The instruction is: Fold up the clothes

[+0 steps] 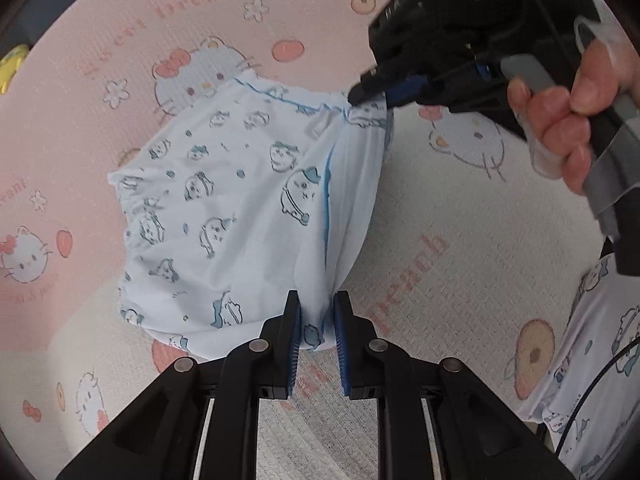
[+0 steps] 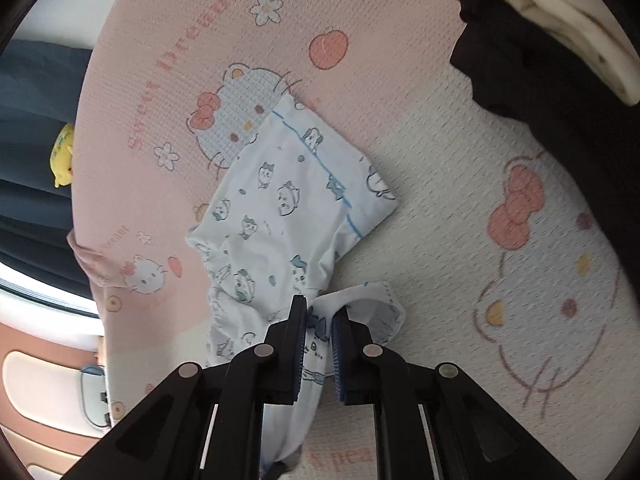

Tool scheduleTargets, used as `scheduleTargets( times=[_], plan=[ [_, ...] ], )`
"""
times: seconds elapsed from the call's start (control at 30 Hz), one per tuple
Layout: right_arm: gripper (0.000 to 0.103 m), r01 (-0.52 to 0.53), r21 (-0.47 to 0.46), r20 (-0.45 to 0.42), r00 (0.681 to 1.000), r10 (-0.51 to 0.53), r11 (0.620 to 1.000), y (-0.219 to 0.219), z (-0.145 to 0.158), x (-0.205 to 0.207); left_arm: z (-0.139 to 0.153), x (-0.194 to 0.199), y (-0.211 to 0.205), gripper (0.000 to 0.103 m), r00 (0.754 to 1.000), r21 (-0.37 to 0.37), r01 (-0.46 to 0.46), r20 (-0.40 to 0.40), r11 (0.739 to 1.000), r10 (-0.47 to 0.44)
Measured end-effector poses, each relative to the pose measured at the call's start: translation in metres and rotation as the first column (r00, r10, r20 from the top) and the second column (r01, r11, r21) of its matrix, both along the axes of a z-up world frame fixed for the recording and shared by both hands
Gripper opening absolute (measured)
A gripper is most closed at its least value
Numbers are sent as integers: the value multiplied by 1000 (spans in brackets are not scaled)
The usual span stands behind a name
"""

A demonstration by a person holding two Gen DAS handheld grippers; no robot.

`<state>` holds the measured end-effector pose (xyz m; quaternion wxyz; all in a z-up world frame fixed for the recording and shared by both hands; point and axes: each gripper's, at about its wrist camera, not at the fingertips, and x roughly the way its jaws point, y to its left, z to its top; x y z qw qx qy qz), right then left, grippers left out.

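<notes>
Evidently the white printed garment [image 1: 240,208] lay partly doubled over on the pink cartoon-print sheet [image 1: 460,240], one fold apparently laid with a blue-stitched seam showing, so the work was judged roughly midway, with squaring and further folds left. The left gripper [image 1: 317,320] pointed steeply down at the near hem, its jaws parted with cloth between them but not visibly pinched, while the right gripper [image 2: 319,332], held by a hand [image 1: 560,128] at the far corner, was clamped on a bunched edge. A dark garment [image 2: 540,60] lay well apart.
</notes>
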<state>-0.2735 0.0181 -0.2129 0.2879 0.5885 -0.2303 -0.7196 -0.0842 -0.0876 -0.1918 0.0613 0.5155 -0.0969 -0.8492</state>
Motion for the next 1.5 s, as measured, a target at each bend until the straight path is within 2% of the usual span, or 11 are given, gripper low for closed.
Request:
scheduleTargets(
  times=[0.03,0.1,0.23,0.3,0.43,0.53,0.8,1.0,1.2,1.33,1.5],
  plan=[
    [11,6,-3,7,1000,-6,1000,2,-1,0,3,1,0,39,1000,6,2,-3,1000,-2],
    [12,27,-19,36,999,-26,999,6,-4,2,10,5,2,59,1000,18,8,-24,1000,-8],
    [28,78,-66,93,993,-72,995,18,-11,14,21,12,2,59,999,29,4,-47,1000,-3],
    [30,81,-72,106,992,-73,994,23,-10,24,24,15,0,59,999,8,-4,-48,1000,4],
    [43,54,-84,103,994,-45,995,29,-2,47,31,21,-8,59,997,-14,-22,-71,1000,21],
    [47,31,-68,80,996,-26,997,33,5,65,36,26,-17,59,995,-19,-43,-87,999,41],
    [49,105,-52,143,985,-96,993,51,-5,106,36,38,-27,59,994,-19,-78,-80,997,77],
    [53,174,-41,144,975,-167,984,56,-4,132,30,44,-33,59,995,-32,-76,-67,997,73],
    [54,189,-54,190,966,-176,981,49,-14,146,23,51,-45,59,993,-14,-104,-59,994,104],
    [54,156,19,153,976,-157,988,39,-12,152,13,56,-59,59,991,-12,-127,-42,992,126],
    [54,51,108,98,993,-62,993,13,-12,158,-4,67,-81,59,984,1,-179,-19,984,179]
  ],
)
